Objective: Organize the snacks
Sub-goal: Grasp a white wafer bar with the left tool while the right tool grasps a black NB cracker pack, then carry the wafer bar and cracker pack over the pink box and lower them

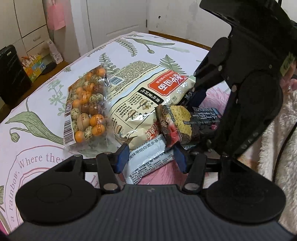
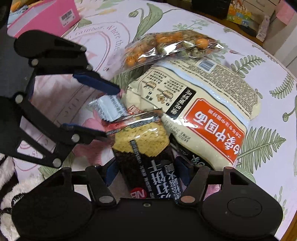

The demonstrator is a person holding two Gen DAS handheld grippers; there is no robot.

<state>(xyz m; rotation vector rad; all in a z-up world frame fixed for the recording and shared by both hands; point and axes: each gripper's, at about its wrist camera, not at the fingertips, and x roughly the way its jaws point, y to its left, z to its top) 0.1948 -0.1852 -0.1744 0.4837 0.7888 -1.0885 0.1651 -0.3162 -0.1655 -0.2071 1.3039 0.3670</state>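
Left wrist view: the left gripper (image 1: 151, 157) straddles a pale blue snack packet (image 1: 148, 157) on the printed tablecloth (image 1: 37, 118), blue pads either side; whether they press it I cannot tell. Just beyond, the dark cracker packet (image 1: 182, 124) leans on the big cream noodle bag (image 1: 141, 100), with a clear bag of orange and speckled eggs (image 1: 87, 103) to its left. Right wrist view: the right gripper (image 2: 146, 170) flanks that cracker packet (image 2: 146, 153); grip unclear. A pink box (image 2: 44, 14) lies far off.
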